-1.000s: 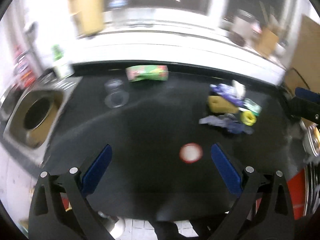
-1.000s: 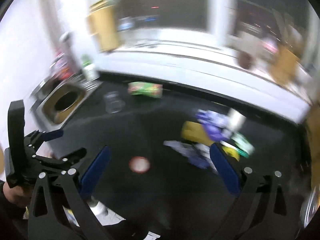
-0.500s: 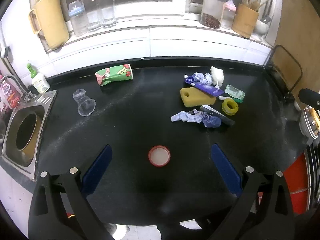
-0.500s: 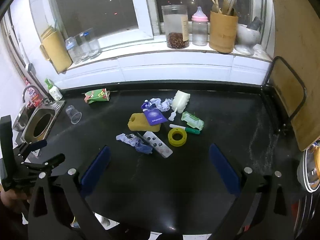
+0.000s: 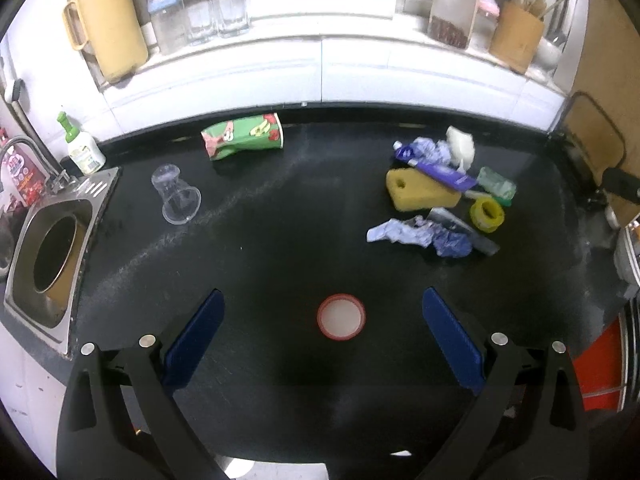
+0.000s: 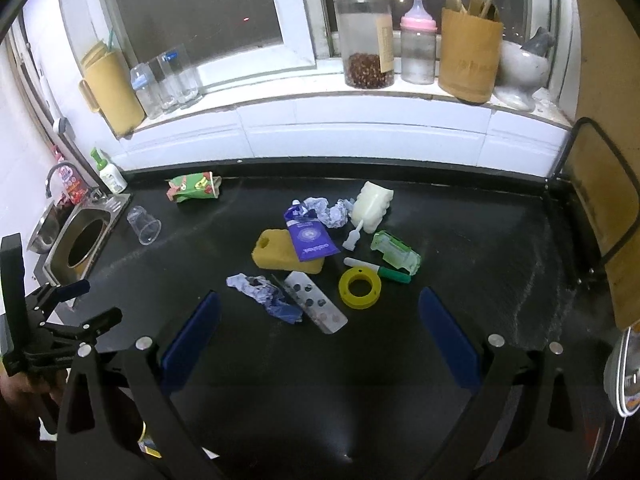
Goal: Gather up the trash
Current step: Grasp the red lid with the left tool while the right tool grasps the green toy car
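Note:
Trash lies on a black countertop (image 5: 280, 232). A red-rimmed lid (image 5: 341, 317) sits just ahead of my open, empty left gripper (image 5: 320, 336). A crushed green paper cup (image 5: 243, 136) and a clear plastic cup (image 5: 176, 194) lie far left. A cluster at the right holds a yellow sponge (image 6: 286, 256), a purple pouch (image 6: 309, 238), crumpled blue paper (image 6: 266, 294), a blister pack (image 6: 318, 307), a yellow tape roll (image 6: 360, 288) and a green marker (image 6: 380, 270). My right gripper (image 6: 318, 332) is open and empty, just short of the blister pack.
A steel sink (image 5: 52, 256) is set into the counter's left end, a soap bottle (image 5: 80, 146) behind it. The windowsill holds bottles, a jar (image 6: 364, 46) and a utensil holder (image 6: 470, 54). A wire rack with a board (image 6: 596, 216) stands at right. My left gripper also shows in the right wrist view (image 6: 60, 320).
Both views have steadied from a blurred swing. The right gripper has turned right onto the trash cluster. The lid has shifted towards the middle of the left gripper's jaws.

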Demonstrator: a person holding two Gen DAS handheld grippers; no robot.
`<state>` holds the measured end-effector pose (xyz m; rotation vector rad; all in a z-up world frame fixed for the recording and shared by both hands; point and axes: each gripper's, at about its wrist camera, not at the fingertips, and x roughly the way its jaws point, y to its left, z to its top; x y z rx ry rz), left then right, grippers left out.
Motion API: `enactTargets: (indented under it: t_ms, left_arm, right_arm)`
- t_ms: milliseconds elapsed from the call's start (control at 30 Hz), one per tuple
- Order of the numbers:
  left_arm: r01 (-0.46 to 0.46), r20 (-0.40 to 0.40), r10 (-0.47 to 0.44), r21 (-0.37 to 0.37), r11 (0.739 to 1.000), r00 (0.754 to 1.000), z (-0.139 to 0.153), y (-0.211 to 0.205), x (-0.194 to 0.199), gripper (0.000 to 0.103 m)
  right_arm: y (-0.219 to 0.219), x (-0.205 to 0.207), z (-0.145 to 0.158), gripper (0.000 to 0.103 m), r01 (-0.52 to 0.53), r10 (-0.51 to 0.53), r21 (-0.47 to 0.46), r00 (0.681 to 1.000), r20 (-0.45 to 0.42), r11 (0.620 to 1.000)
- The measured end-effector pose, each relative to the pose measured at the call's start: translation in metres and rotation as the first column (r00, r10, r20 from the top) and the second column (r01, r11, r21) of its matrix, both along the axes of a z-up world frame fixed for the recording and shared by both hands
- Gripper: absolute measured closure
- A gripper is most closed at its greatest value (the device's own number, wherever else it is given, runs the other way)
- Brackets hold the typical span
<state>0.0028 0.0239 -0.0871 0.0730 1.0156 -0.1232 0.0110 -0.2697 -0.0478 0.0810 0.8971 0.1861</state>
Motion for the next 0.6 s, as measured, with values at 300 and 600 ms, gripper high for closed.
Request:
enactTargets:
  t_ms: [300,600]
  left_arm:
    - [-0.014,-0.061,0.017,0.049,0.999,0.998,-0.069,-0.014,0.011,0.007]
    - [-0.089,-0.087,0.09,0.018,0.996,0.992,-0.122,-0.016,0.018,0.007]
  right_arm:
    - [-0.038,0.052,-0.065,0.007,-0.046,0.045,-0.008,0.998,-0.048,0.999]
    - [-0.07,0.119,-0.133,0.007,-0.097,0.092,-0.039,0.988,-0.122,0.995]
